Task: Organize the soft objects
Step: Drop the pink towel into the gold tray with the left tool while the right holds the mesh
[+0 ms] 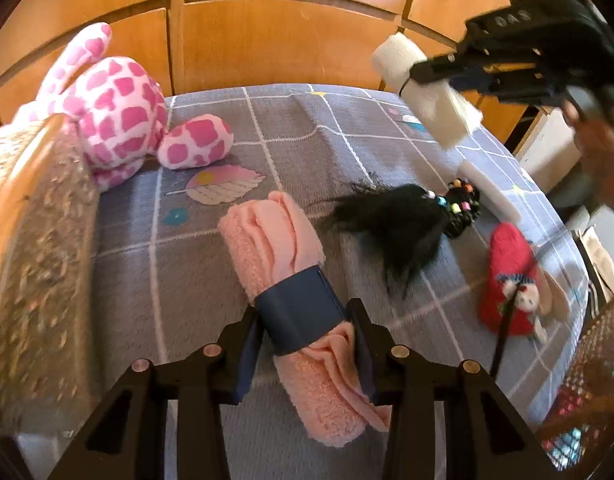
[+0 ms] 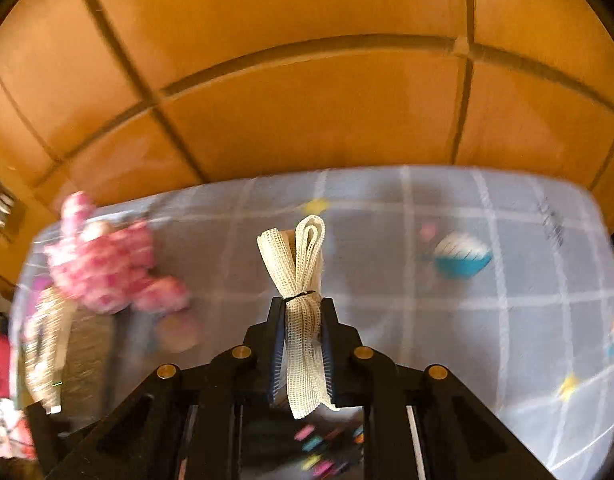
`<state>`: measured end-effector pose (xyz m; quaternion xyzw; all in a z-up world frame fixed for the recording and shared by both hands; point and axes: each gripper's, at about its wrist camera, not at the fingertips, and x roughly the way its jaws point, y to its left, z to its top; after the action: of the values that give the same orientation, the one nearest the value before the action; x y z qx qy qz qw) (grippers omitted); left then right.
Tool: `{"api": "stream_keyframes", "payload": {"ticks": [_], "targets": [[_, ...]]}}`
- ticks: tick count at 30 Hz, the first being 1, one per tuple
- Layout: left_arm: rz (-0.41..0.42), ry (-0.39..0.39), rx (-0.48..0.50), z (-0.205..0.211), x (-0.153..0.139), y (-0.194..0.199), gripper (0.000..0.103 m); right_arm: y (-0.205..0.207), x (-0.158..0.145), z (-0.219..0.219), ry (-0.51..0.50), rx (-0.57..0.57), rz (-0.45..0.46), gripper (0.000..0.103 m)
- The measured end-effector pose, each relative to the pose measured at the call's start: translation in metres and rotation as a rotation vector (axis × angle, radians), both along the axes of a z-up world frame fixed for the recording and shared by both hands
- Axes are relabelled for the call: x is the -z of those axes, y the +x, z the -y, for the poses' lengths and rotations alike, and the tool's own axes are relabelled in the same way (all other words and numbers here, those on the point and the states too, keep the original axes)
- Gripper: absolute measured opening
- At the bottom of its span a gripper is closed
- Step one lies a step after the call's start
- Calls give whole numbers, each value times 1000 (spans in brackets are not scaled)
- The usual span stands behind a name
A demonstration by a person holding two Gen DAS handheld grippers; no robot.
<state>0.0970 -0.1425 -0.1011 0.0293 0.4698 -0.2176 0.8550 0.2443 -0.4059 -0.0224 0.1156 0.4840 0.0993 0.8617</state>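
Above the grey checked bedspread (image 1: pixel 291 128), left hand-held gripper (image 1: pixel 307 332) clamps a pink towel roll (image 1: pixel 283 240), right hand-held gripper (image 2: pixel 303 320) a white mesh bundle (image 2: pixel 303 264).

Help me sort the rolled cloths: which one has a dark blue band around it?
The pink fleece roll clamped in the left gripper wears the blue band. The white mesh roll in the right gripper has only a thin black tie.

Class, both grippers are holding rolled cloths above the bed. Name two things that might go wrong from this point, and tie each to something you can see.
1. The left gripper pinches the pink towel roll near its blue band, leaving long ends free; the roll may sag or slide out.
2. The right gripper carries the white mesh roll above the black wig and red sock; lowered carelessly, it could snag or scatter them.
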Motion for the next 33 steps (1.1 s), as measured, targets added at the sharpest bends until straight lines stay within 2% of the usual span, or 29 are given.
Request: {"api": "stream_keyframes", "payload": {"ticks": [5, 9, 12, 14, 18, 23, 28, 33], "targets": [[30, 9, 30, -9, -12, -26, 42, -50, 14, -31, 77, -38, -67, 16], [52, 23, 62, -17, -18, -51, 42, -76, 50, -59, 73, -49, -162, 16], [72, 32, 69, -24, -22, -64, 42, -87, 76, -75, 22, -54, -212, 16], [88, 33, 68, -28, -25, -70, 42, -91, 88, -79, 28, -48, -196, 18], [129, 26, 59, -35, -35, -79, 42, -92, 89, -74, 47, -28, -171, 18], [178, 18, 57, -42, -47, -88, 42, -90, 96, -77, -3, -29, -176, 20], [203, 1, 41, -51, -58, -97, 42, -91, 97, -77, -2, -19, -174, 20], [233, -21, 25, -62, -73, -106, 42, -93, 95, -84, -58, -39, -157, 20]]}}
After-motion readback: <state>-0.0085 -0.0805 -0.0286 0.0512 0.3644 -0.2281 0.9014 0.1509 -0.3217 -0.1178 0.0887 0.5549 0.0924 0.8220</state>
